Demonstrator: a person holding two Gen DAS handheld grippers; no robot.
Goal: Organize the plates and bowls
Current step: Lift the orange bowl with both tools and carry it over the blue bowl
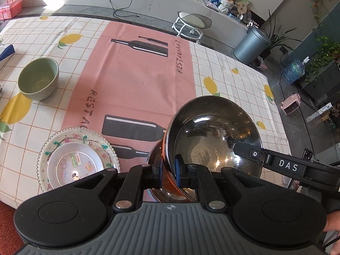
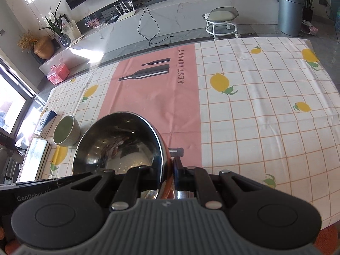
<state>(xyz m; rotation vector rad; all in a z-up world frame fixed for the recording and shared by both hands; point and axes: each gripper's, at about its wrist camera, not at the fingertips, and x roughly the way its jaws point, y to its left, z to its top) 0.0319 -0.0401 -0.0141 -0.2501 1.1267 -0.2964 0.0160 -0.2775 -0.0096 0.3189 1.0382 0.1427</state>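
Observation:
A shiny steel bowl is held tilted above the table, over the pink runner. My left gripper is shut on its left rim. My right gripper is shut on its right rim; the bowl also shows in the right wrist view, and the right gripper's finger shows in the left wrist view. A green bowl stands upright at the left; it also shows in the right wrist view. A small white plate lies on a clear beaded glass plate at the front left.
The table wears a lemon-check cloth with a pink runner. A blue-white box and a flat book lie at the table's left end. A stool and a grey bin stand beyond the far edge.

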